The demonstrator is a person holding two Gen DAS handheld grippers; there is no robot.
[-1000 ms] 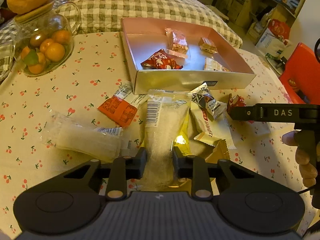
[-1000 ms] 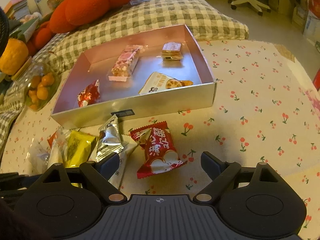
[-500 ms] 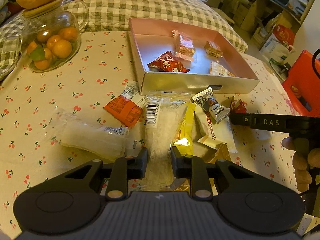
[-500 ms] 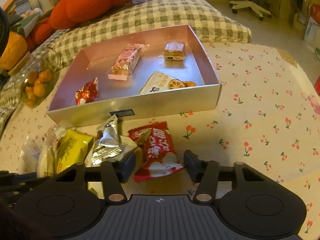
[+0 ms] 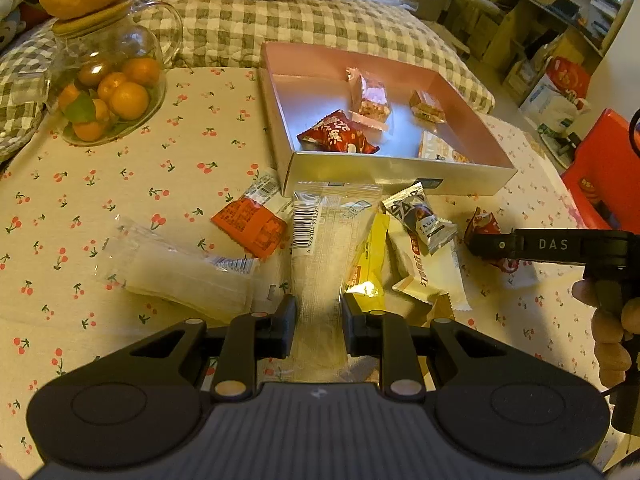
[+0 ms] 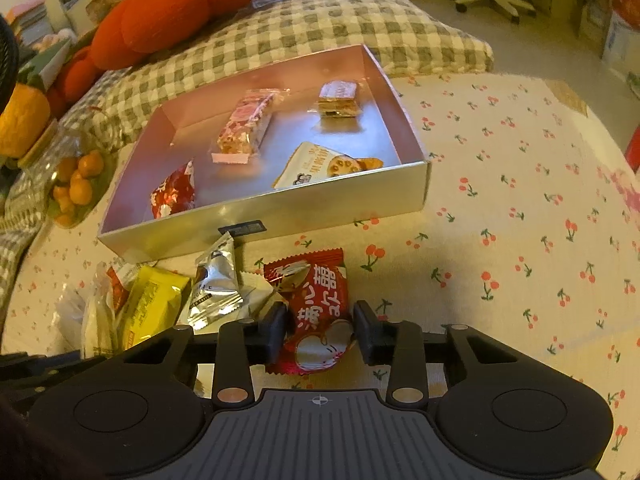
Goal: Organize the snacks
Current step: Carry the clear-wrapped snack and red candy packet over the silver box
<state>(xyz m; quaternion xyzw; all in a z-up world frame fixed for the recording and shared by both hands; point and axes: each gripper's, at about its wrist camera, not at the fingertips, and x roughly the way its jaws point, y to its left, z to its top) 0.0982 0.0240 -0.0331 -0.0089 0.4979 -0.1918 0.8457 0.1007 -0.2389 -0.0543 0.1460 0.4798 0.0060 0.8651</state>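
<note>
My left gripper point(image 5: 319, 320) is shut on the near end of a long clear packet with a barcode point(image 5: 324, 236), which lies on the cherry-print cloth and points at the silver box point(image 5: 400, 178). In the right wrist view, my right gripper point(image 6: 320, 326) has its jaws closing, with both pads against the sides of a red snack packet point(image 6: 316, 296) in front of the box point(image 6: 280, 216). The box holds a red packet point(image 5: 336, 136), a pink bar point(image 5: 370, 98), a wafer point(image 5: 428, 106) and a white packet point(image 5: 440, 150).
Loose snacks lie before the box: an orange packet point(image 5: 252, 224), a pale clear packet point(image 5: 188, 276), a yellow one point(image 5: 370, 264), a silver one point(image 5: 420, 220). A glass jar of small oranges point(image 5: 108, 88) stands far left. A checked cushion point(image 5: 300, 28) lies behind.
The right jaws went from wide open to closed against the red packet's sides. The left gripper kept its hold on the clear packet.
</note>
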